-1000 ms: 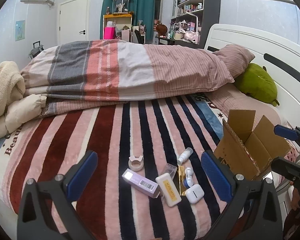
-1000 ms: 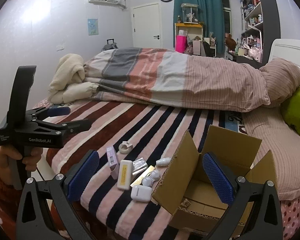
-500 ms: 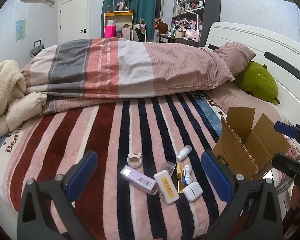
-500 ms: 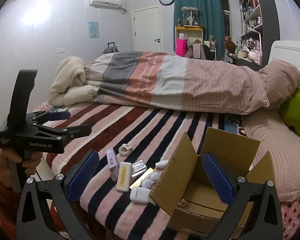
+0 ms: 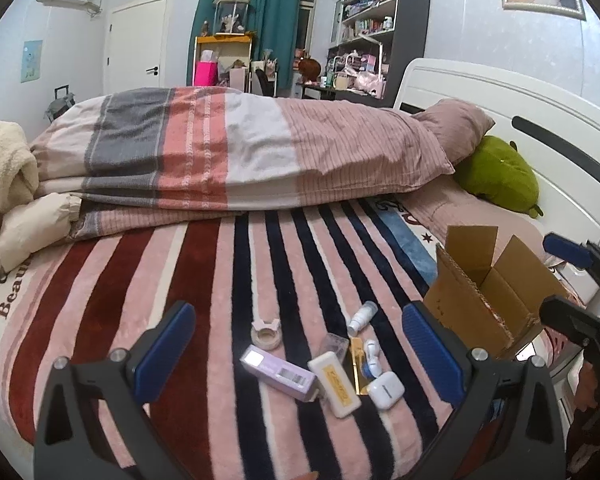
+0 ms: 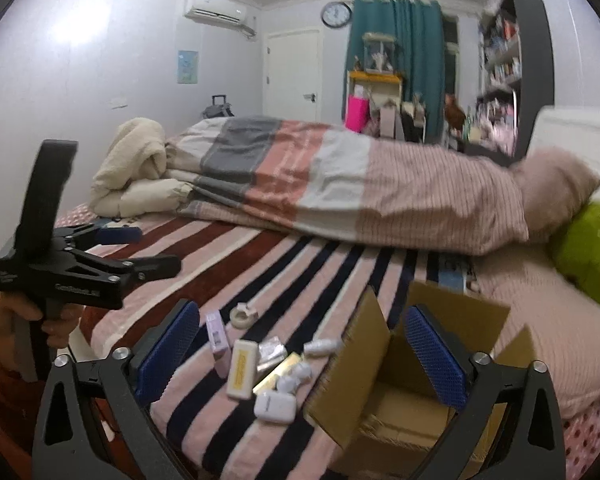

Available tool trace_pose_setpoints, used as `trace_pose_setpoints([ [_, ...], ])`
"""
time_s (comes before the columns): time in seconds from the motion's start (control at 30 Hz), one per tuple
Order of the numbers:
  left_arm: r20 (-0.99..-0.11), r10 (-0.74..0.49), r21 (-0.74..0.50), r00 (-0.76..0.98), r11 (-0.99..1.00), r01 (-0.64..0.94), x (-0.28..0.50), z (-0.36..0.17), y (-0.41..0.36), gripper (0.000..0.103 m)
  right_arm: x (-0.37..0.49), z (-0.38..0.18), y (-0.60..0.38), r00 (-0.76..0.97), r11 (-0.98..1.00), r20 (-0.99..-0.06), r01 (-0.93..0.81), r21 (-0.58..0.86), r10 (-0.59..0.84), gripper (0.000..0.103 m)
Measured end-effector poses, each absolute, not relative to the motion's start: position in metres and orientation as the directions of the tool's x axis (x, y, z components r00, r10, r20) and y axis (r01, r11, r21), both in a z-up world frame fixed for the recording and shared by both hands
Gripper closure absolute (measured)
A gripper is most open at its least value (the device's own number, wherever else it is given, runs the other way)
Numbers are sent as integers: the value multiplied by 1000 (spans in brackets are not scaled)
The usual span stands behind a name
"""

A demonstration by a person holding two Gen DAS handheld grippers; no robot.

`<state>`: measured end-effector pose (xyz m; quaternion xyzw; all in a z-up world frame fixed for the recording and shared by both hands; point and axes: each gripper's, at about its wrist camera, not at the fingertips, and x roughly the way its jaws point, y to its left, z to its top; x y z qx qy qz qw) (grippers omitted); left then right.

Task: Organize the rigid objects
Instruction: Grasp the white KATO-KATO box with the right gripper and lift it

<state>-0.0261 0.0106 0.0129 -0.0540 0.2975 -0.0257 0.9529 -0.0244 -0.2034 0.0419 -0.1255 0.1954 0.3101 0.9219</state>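
**Both hand-held grippers wide apart above small things at the bed's near edge**

Left wrist view: the left hand-held gripper (image 5: 298, 350) hangs over the striped bed (image 5: 204, 280), its blue pads spread wide with nothing between them. A cluster of small things lies near the bed's near edge: a tape roll (image 5: 265, 333), a purple box (image 5: 278, 372) just beside a cream case with a yellow label (image 5: 334, 383), a white earbud case (image 5: 386, 389), a gold packet (image 5: 357, 364), a clear wrapper (image 5: 334, 345) and a small white bottle (image 5: 362, 315) lying on its side. An open cardboard box (image 5: 484, 300) stands toward the near right corner of the bed, close to the cluster but apart from it. The right hand-held gripper (image 5: 568, 280) shows at the frame's right edge, beyond the box.

Right wrist view: this picture is somewhat blurred. The right hand-held gripper (image 6: 302, 350) is also spread wide and empty; one pad sits in front of the cardboard box (image 6: 380, 380), the other in front of the bed's near edge. The cream case (image 6: 242, 368), purple box (image 6: 216, 338), tape roll (image 6: 245, 314), earbud case (image 6: 275, 406) and bottle (image 6: 321, 346) lie on the bed (image 6: 300, 272) to the left of the box. The left hand-held gripper (image 6: 140, 250) is held above the bed's left side, parted and empty.
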Motion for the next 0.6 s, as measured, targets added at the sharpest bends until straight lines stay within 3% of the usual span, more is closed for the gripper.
trace_pose_setpoints([
  [0.1,-548,-50,-112,835,994,-14,-29,8,27,0,-34,40,-173,688,725,-434,-680,-106,582,22],
  [0.23,-578,-29,-95,816,995,-32,-29,-9,50,0,-33,16,-136,607,676,-487,-735,-46,628,50],
  [0.3,-594,-6,-72,804,996,-46,-29,-22,60,0,-26,-11,-117,563,670,-542,-742,2,624,58],
  [0.47,-639,-6,-74,770,996,-53,-25,-55,79,0,6,-84,-99,503,743,-687,-665,79,524,63],
  [0.6,-679,-13,-66,734,997,-43,-17,-74,88,0,27,-128,-95,499,798,-759,-601,43,417,63],
])
